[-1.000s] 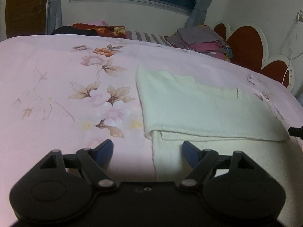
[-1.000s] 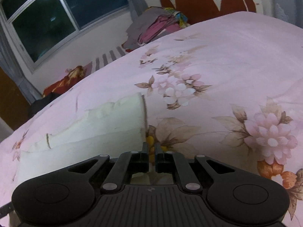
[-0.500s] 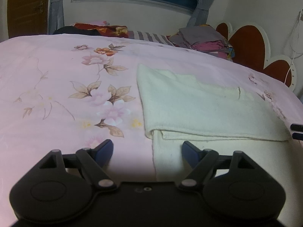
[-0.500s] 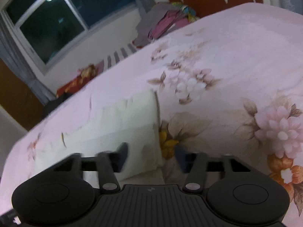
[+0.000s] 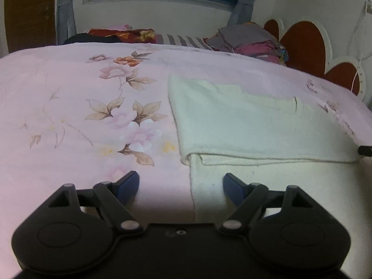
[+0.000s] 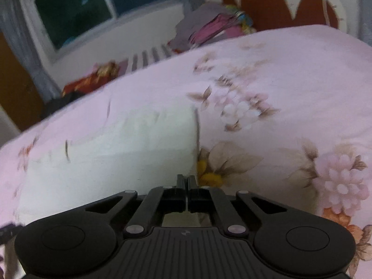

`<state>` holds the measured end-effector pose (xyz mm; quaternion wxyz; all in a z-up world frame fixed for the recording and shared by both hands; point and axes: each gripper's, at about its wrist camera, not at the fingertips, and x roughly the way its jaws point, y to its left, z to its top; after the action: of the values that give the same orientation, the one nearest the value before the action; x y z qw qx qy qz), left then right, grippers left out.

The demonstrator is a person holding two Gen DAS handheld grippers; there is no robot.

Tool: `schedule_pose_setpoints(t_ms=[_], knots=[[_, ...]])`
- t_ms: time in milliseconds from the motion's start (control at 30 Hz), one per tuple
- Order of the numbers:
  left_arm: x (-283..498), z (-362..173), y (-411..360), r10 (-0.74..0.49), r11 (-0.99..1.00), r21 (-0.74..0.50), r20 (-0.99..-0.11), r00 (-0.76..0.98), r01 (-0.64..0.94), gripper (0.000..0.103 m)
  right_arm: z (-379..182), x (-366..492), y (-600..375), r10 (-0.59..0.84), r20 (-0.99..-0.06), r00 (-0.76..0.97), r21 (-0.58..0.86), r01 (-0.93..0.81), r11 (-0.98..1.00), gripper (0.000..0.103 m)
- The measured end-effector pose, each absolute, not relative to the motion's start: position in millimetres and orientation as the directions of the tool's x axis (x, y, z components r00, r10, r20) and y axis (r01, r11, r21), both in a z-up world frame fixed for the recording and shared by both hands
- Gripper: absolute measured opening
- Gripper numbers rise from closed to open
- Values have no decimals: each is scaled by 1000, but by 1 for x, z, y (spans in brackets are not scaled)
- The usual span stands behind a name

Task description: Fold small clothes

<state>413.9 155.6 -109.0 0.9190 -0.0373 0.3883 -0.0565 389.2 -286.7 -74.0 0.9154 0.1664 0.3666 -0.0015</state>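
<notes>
Your left gripper (image 5: 181, 182) is spread wide, grasping nothing, straddling the cloth's (image 5: 244, 121) left edge. Your right gripper (image 6: 186, 181) is clenched at the cloth's (image 6: 121, 153) near right corner; can't tell if fabric is pinched. Cloth lies folded mid-bed (image 5: 69, 93).

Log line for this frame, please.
phase: mid-fold | cream cloth: half folded on pink bedsheet | left tongs: open over its left edge | right tongs: shut at its right edge
</notes>
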Motion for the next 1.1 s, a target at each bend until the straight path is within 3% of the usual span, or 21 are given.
schedule_pose_setpoints(t_ms=[233,367,467,533,600,733,967,1100], knots=[[415,-109,161,-151,988,-126,-708,690,87,79,-68,390,-291,66,-640,765,276,150,949,0],[416,-110,162,-153,988,-122,-709,688,94,79,-81,401,-292,50,-689,723,240,162,957,0],[414,-94,166,-199,979,-173,-669,716,110,65,-79,401,-293,16,-698,716,213,186,959,0],[415,-79,161,-274,960,-220,-600,751,174,68,-61,391,-287,-63,-645,761,155,211,965,0],[424,-73,146,-328,944,-229,-577,748,237,79,-53,391,-276,-29,-621,783,172,172,970,0],[455,-103,124,-308,951,-208,-711,633,228,75,-78,413,-233,68,-729,682,99,7,995,0],[457,-98,144,-382,921,-331,-657,650,207,77,-77,409,-241,60,-720,691,81,-2,997,0],[491,-88,130,-376,926,-286,-657,653,245,79,-73,431,-241,69,-678,732,103,1,995,0]])
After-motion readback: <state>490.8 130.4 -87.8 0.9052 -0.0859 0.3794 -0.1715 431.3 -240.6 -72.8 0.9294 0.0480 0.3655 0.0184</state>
